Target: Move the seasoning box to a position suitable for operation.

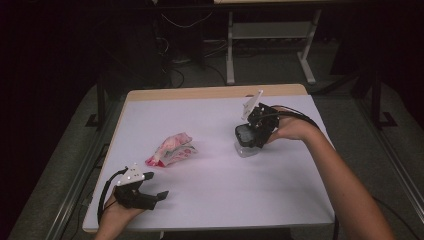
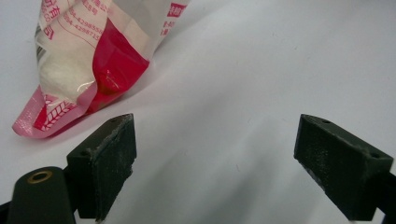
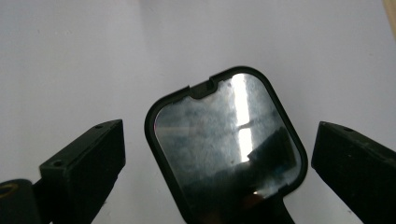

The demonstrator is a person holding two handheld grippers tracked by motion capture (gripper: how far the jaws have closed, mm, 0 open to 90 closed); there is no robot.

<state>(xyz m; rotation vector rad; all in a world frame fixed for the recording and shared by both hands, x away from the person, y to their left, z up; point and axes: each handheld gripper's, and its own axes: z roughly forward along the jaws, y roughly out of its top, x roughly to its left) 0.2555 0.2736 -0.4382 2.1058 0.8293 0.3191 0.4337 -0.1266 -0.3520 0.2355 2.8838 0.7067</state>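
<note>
The container [image 1: 246, 145] stands on the white table [image 1: 280, 195], right of the middle, directly under our right gripper [image 1: 252, 131]. In the right gripper view we look down on its lid [image 3: 226, 140]: a rounded square with a black rim and a shiny, reflective top, with a small notch on one edge. Our jaws stand released on either side of it, spread wider than the lid, touching neither flank. In the high view the body below the lid seems clear or pale, though the gripper hides most of it, so we cannot be sure of its make.

We judge it stiff and fairly light, probably hard plastic, with smooth walls that could slip under the pads. The best hold is across two opposite flat sides, low enough to catch the body and not just the lid, which might lift off. A firm but modest squeeze should do; too much may pop the lid.

The bag [image 1: 170, 149] lies left of the middle, well apart from the container. In the left gripper view its red and white crimped corner [image 2: 35, 121] sits just ahead of our left gripper [image 2: 219, 168], whose jaws are also wide apart and hold nothing. It looks soft, crinkly and part-filled with something white.
</note>
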